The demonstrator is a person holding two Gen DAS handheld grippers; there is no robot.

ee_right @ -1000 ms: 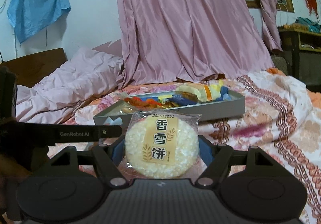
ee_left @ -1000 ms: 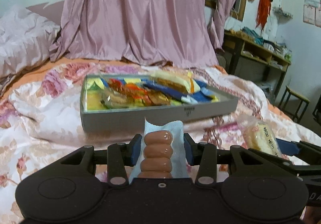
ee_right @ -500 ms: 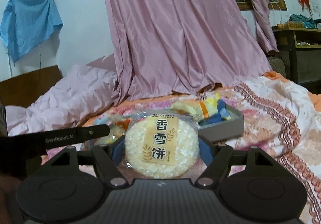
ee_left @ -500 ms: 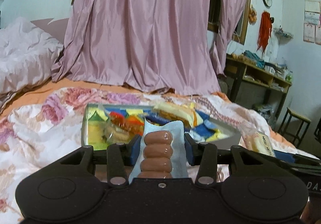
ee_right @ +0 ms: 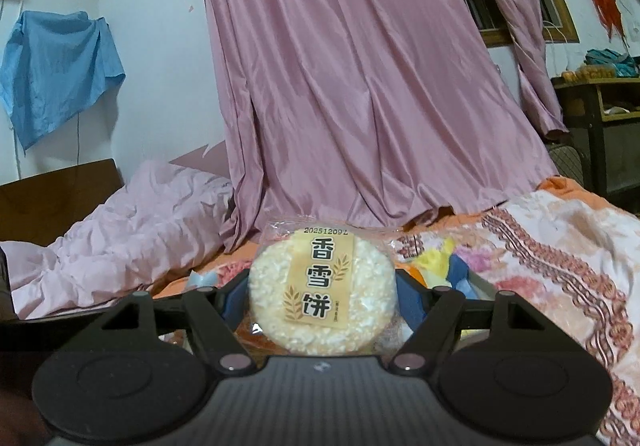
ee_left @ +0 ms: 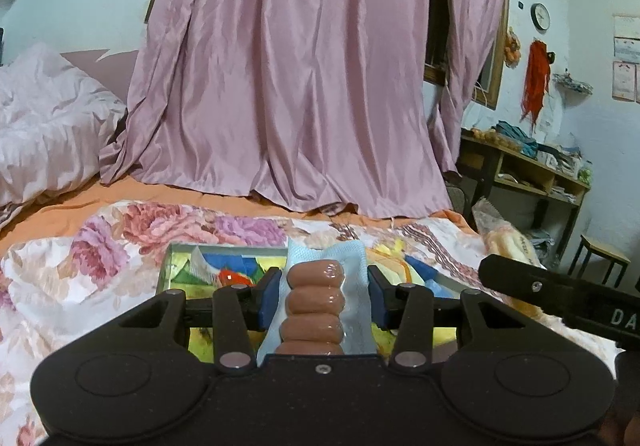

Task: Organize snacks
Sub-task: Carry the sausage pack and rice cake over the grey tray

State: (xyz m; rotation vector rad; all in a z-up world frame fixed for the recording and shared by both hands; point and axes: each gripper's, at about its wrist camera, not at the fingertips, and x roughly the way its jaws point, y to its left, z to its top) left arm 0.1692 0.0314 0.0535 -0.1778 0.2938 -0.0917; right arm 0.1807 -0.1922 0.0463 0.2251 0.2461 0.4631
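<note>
The left gripper (ee_left: 322,298) is closed on a sausage pack (ee_left: 316,302), a light blue wrapper with a row of brown sausages, and the two blue pads press the pack from both sides so it stands upright between them. Just behind and under this pack is the grey tray (ee_left: 165,270), which lies on the flowered bedspread (ee_left: 72,278) and holds several colourful snack packets (ee_left: 236,270) in yellow, blue and red. The right gripper (ee_right: 322,300) is closed on a rice cracker (ee_right: 320,298), a round white cracker in clear plastic with a tan label, and its pads touch the left and right edges of the packet. In the right wrist view some yellow and blue packets (ee_right: 444,262) of the tray show just beside the cracker, to its right and behind it. In the left wrist view the black finger of the right gripper (ee_left: 560,298) comes in from the right side, with the cracker packet (ee_left: 508,242) seen edge-on above it, near the right end of the tray. A pink curtain (ee_left: 296,86) hangs behind the bed, and a crumpled pink quilt (ee_right: 132,230) lies on the left
</note>
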